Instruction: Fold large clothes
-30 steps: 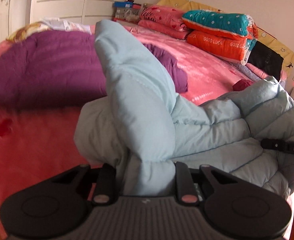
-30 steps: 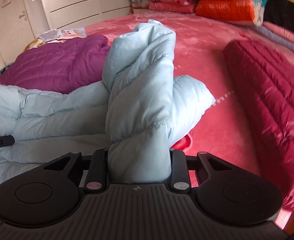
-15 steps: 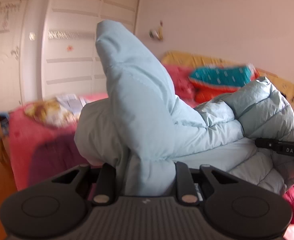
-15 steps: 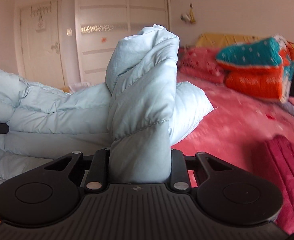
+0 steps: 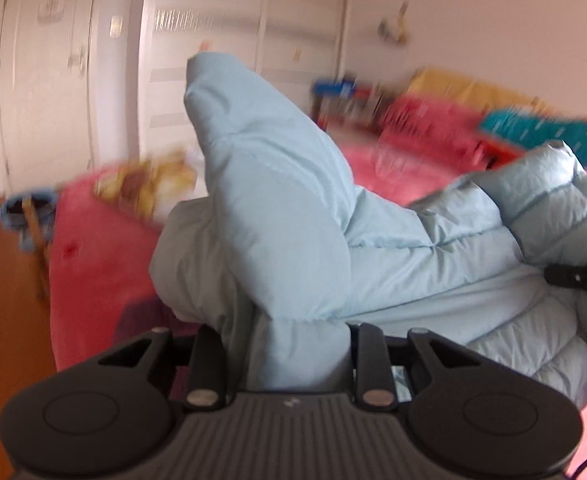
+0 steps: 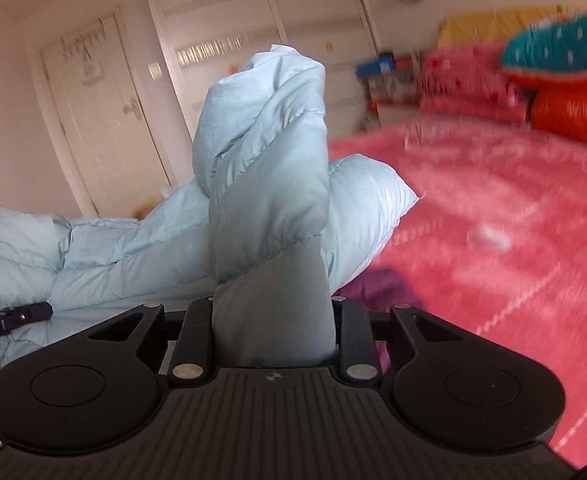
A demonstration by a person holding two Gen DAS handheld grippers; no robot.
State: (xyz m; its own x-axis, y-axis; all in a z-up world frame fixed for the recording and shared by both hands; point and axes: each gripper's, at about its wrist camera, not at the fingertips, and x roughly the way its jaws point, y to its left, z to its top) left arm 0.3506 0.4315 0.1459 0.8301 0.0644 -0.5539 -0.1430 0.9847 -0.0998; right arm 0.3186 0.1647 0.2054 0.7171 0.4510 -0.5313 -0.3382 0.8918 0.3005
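A puffy light blue down jacket hangs bunched between my two grippers, lifted off the pink bed. My left gripper has a thick fold of it filling the gap between its fingers, and its jaws are opening. My right gripper is shut on another twisted bunch of the jacket, which stands up in front of the camera. The quilted body sags between the two grips. A black finger of the other gripper pokes in at each view's edge.
The pink bed spreads to the right, with stacked teal and orange pillows at its head. A purple garment lies under the jacket. White wardrobe doors and a door stand behind. Wooden floor lies at left.
Both grippers have risen and swung sideways with the jacket, so the views went from the bed surface to the wardrobe and door. Both bunches stay between the fingers.
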